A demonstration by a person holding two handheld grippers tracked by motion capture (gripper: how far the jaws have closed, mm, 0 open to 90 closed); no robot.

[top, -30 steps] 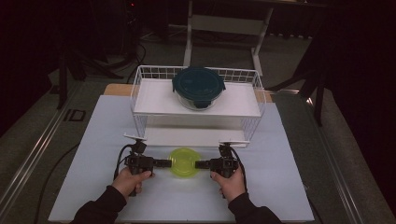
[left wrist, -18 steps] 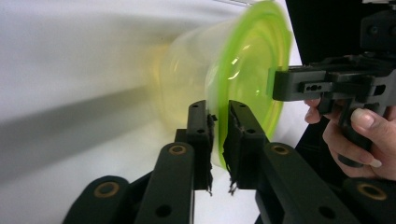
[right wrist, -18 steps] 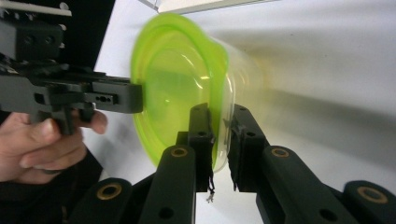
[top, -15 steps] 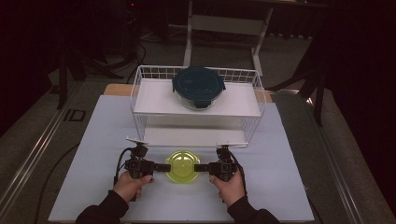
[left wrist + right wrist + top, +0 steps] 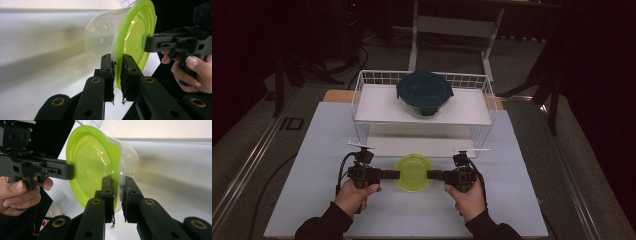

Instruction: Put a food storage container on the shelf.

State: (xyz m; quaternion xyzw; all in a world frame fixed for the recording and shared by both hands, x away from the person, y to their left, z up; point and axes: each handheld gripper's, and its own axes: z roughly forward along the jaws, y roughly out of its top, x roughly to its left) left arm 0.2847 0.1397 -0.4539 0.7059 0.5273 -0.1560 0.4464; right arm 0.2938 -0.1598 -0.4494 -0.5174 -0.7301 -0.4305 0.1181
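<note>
Between both grippers' closed jaws sits the green-lidded container (image 5: 414, 172), rim pinched.

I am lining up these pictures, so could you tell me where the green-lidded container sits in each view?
High view: green-lidded container low centre, between left gripper and right gripper.
Left gripper view: upper centre, rim in its jaws.
Right gripper view: upper centre, rim in its jaws.
Shared landmark: white table.

table (image 5: 312, 200) (white top) | on it: wire rack (image 5: 362, 100)
</note>
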